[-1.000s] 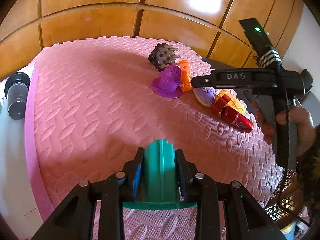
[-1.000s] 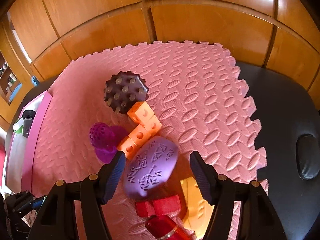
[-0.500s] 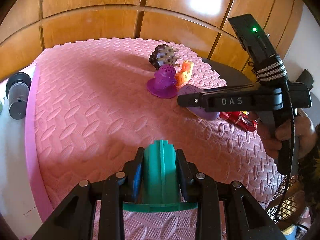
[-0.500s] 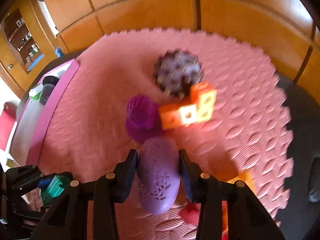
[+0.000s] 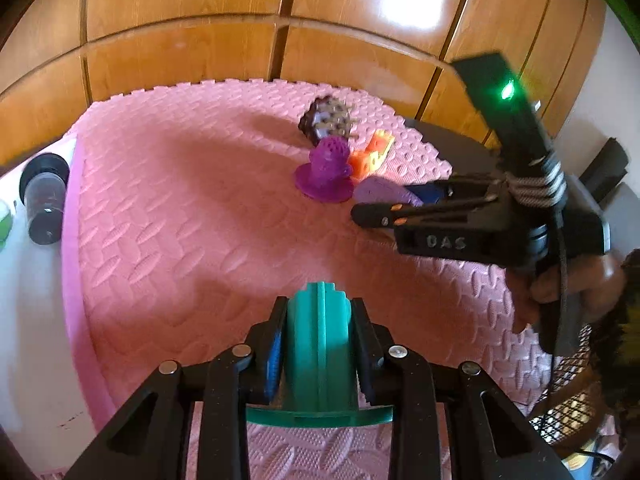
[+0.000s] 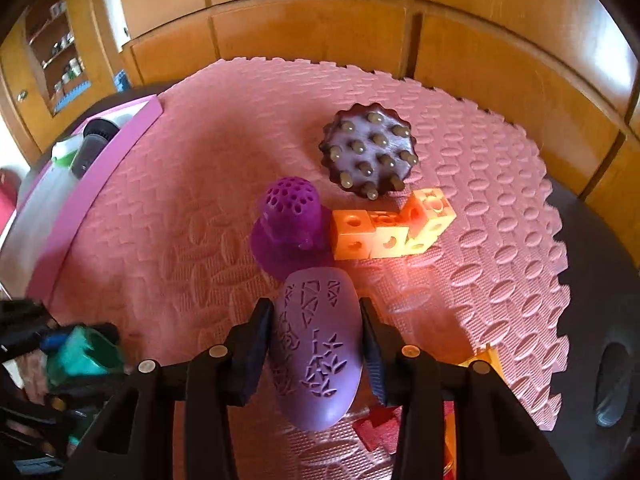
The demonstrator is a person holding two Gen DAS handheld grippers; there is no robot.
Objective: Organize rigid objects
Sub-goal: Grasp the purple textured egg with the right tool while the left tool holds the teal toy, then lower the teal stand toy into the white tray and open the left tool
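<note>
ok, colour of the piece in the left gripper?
Teal green piece, clearest in the left wrist view.

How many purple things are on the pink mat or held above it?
3. The perforated cup stands mid-mat, the dark studded massager lies behind it, and the right gripper holds the oval piece. Others may be hidden.

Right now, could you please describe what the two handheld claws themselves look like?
Both are black plastic with silver bolt heads and blue ribbed pads. The left claw shows triangular cut-outs. The right claw has raised "DAS" lettering, striped cord wrapped round it, a black cable and a green light.
</note>
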